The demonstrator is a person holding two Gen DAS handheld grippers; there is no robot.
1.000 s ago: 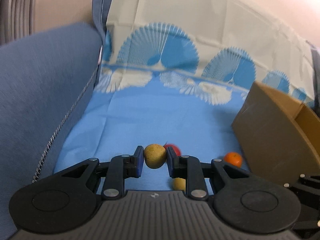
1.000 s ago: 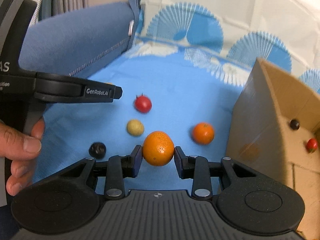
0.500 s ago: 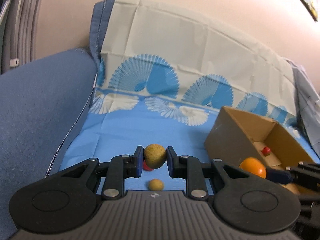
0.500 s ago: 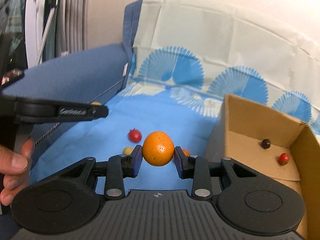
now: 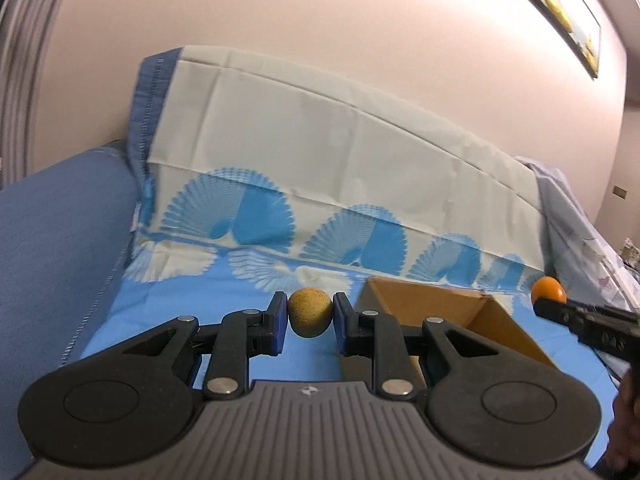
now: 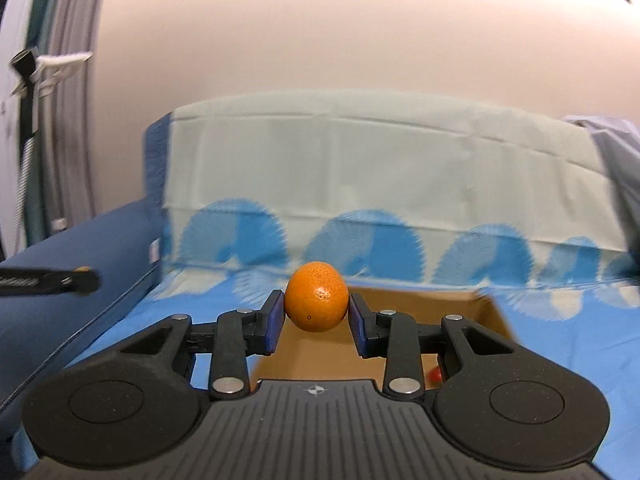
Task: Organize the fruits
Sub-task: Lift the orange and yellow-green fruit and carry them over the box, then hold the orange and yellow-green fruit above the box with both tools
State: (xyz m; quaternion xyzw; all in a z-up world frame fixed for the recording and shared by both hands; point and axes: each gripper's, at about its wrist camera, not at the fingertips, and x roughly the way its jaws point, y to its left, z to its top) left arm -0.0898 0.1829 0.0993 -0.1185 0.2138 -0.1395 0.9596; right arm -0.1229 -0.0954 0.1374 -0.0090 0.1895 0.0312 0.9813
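Left gripper (image 5: pixel 310 318): blue pads pressed on a small round yellow-brown fruit (image 5: pixel 310 312) with a rough skin, kind not identifiable; carried in the air above the blue fan-patterned sheet (image 5: pixel 224 296), just left of the cardboard box (image 5: pixel 424 304).

Right gripper (image 6: pixel 316 320): pads clamped on a mandarin orange (image 6: pixel 316 297), carried directly over the open box (image 6: pixel 320 354). Same orange also seen from the left wrist view, at the far right beyond the box.

Box contents: one small red fruit (image 6: pixel 435 374) glimpsed low inside, partly hidden behind the gripper linkage; remainder of the floor hidden.

Setting: blue sofa arm (image 5: pixel 52 240) to the left, pale cloth draped over the backrest, plain wall, corner of a framed picture (image 5: pixel 560 4) at upper right.

Step in hand, judged: delivery of both fruits into the box. Recommended handling:
- right first, already over the opening; lowered well inside the walls before release, so no bounce out;
- left shifted rightward over the near wall, kept clear of the other tool;
- pads eased apart only close to the floor, away from the red fruit;
- light squeeze kept meanwhile, round fruit prone to slipping.

Writing: none legible; pale marking on the side of the other gripper in the right wrist view too blurred to read. Small compass-like emblem on each gripper body.
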